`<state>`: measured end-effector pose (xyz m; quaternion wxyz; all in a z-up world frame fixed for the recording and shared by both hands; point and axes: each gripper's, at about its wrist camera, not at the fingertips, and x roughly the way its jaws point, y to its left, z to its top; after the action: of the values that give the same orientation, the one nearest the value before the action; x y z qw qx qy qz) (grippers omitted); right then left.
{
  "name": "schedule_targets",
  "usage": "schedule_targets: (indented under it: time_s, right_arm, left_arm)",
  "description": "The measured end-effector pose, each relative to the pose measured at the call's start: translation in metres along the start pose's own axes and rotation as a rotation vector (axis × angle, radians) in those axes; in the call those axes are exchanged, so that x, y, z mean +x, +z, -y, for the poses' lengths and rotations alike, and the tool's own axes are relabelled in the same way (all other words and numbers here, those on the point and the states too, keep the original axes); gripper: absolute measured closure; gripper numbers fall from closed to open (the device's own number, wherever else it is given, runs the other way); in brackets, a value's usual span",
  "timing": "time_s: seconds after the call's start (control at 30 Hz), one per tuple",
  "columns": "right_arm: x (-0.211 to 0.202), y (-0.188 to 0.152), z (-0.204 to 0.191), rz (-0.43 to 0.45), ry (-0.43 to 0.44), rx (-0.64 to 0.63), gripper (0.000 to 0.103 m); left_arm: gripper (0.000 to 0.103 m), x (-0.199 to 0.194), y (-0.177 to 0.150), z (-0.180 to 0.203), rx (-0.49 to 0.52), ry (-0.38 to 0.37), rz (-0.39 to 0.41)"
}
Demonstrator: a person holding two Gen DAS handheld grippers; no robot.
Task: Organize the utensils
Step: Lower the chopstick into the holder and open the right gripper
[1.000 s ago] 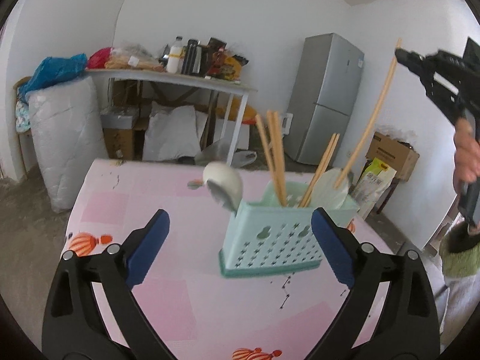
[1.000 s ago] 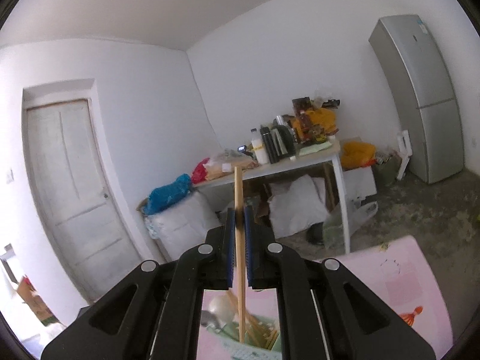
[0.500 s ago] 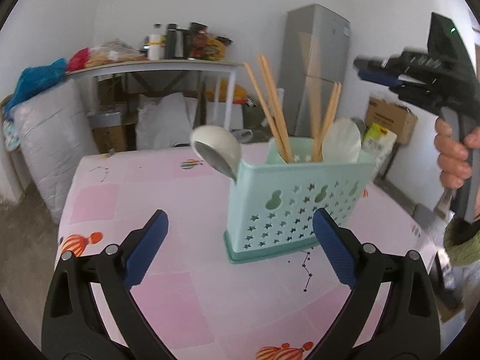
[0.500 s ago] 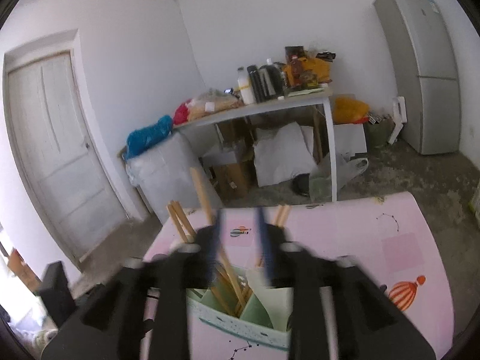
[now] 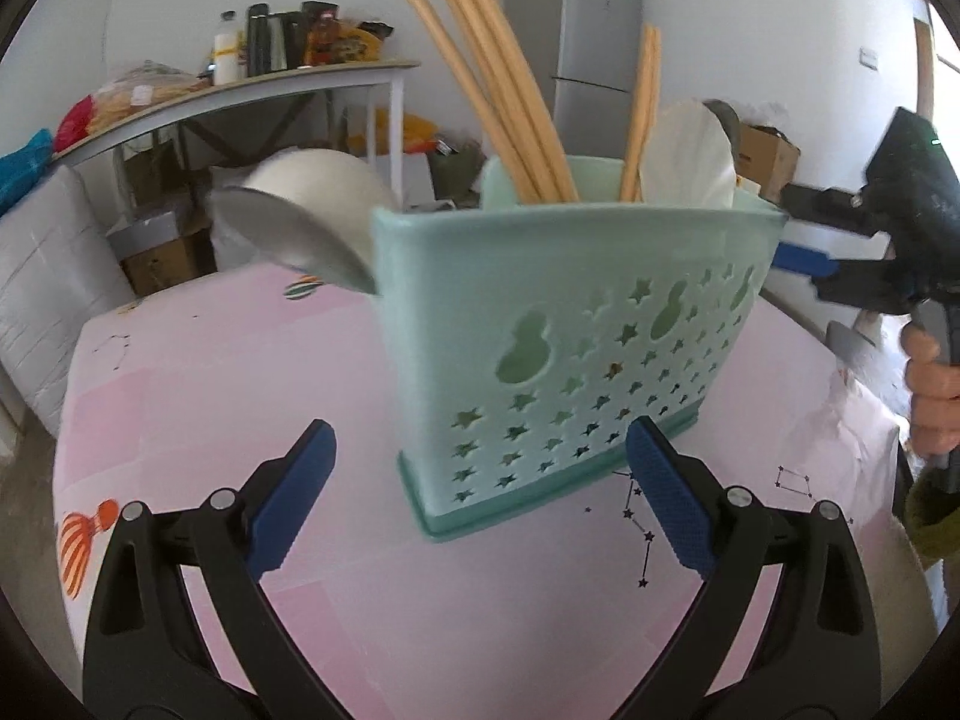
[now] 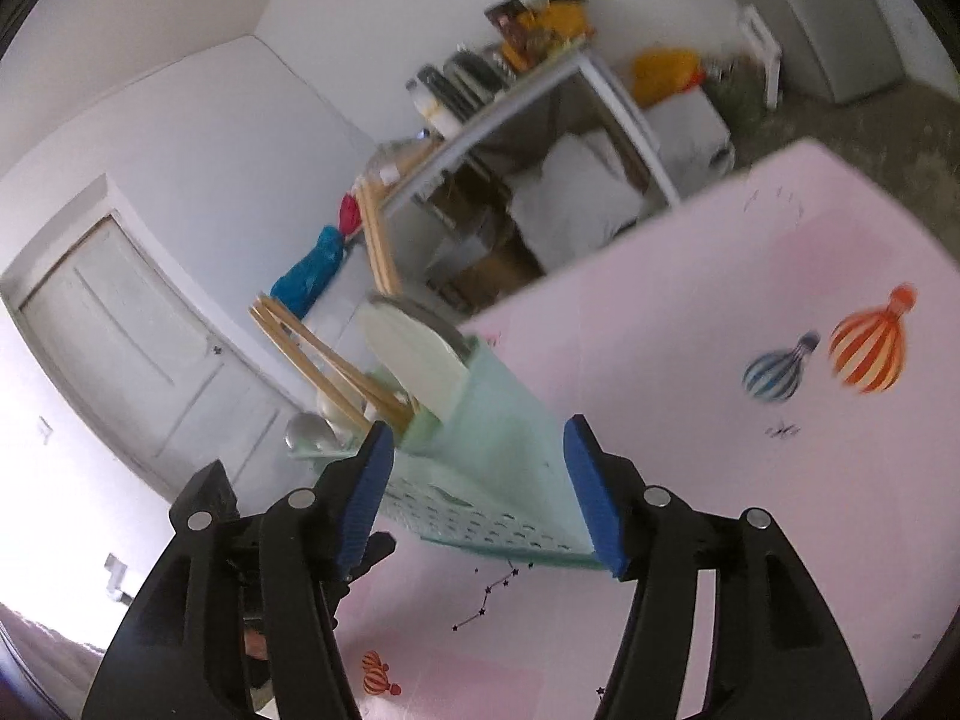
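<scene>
My left tongs (image 5: 480,495) gaping, empty, before the caddy (image 5: 576,354) on the bench (image 5: 240,372), my right tongs (image 6: 477,489) just opening, nothing gripped, chopsticks (image 5: 498,72) in the caddy

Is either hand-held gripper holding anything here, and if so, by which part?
Nothing is held. The left hand-held gripper is open before the utensil basket; the right hand-held gripper, jaws just opened, has nothing gripped between its pads.

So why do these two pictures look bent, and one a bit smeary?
Both views come through fisheye lenses, so walls and the table edge curve and the corners go black. Left wrist view: mostly sharp, though the spoon is soft. Right wrist view: tilted and motion-smeared, the balloon prints and shelf blurred, with daylight washing out the lower left.
</scene>
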<state>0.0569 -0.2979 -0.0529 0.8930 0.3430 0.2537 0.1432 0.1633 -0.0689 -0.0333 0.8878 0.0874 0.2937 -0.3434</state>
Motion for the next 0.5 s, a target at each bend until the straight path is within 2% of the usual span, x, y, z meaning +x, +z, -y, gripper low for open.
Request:
schedule_targets:
  time_s: [0.17, 0.23, 0.37, 0.5]
  right_arm:
    - [0.021, -0.004, -0.004, -0.033, 0.083, -0.012, 0.04]
    - [0.023, -0.005, -0.006, -0.032, 0.078, -0.021, 0.035]
    - [0.023, -0.006, -0.009, -0.031, 0.076, -0.029, 0.033]
    - [0.02, -0.002, -0.006, -0.035, 0.085, -0.022, 0.033]
  left_arm:
    - [0.01, 0.007, 0.006, 0.007, 0.0, -0.037, 0.004]
    - [0.009, 0.01, 0.006, 0.013, -0.002, -0.035, 0.003]
    - [0.009, 0.01, 0.005, 0.023, -0.036, 0.007, 0.004]
    - [0.009, 0.004, 0.004, 0.03, -0.063, -0.008, -0.009]
